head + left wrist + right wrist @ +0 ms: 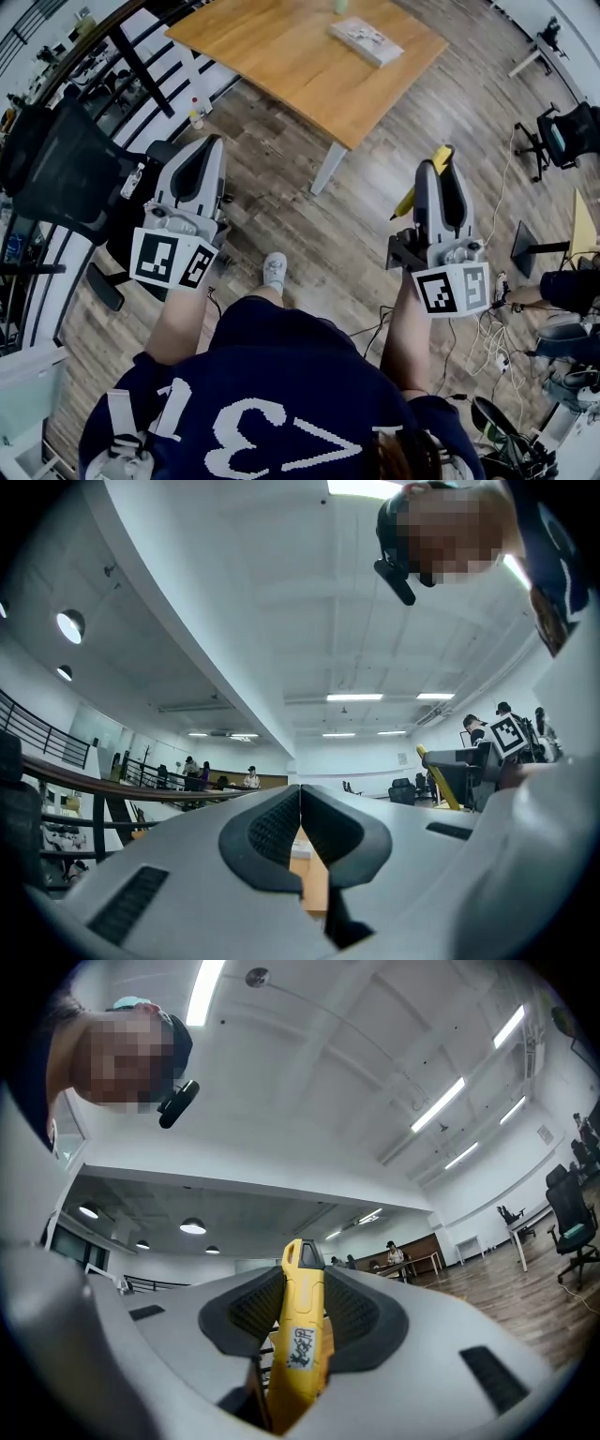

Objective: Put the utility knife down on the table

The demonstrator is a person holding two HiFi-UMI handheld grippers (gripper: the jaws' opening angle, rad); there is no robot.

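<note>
Standing on a wood-plank floor (375, 225), the person holds both tongs out at about the same height, with a wooden counter (309, 66) lying ahead of and between them. A flat white box (366, 39) rests on the counter's far part, well apart from either tool. A black office chair (66, 169) sits just outside the left tongs (204, 145), and loose cables (487, 328) trail over the floor outside the right tongs (441, 167).

The utility knife (411, 197) is in the right tongs, off the counter, its yellow body slanting out to their inner side. The right gripper view shows the grip plainly: the right tongs (302, 1274) are clamped on the utility knife (300, 1354), whose nose sticks up past the pads, a small label on its side. Beyond them that view takes in white ceiling, strip lights and people at a distant desk.

The left gripper view shows the left tongs (300, 794) pressed together at the tips with nothing between them, a sliver of counter (314, 883) visible below the pads, and a railing (141, 789) with people far off.
</note>
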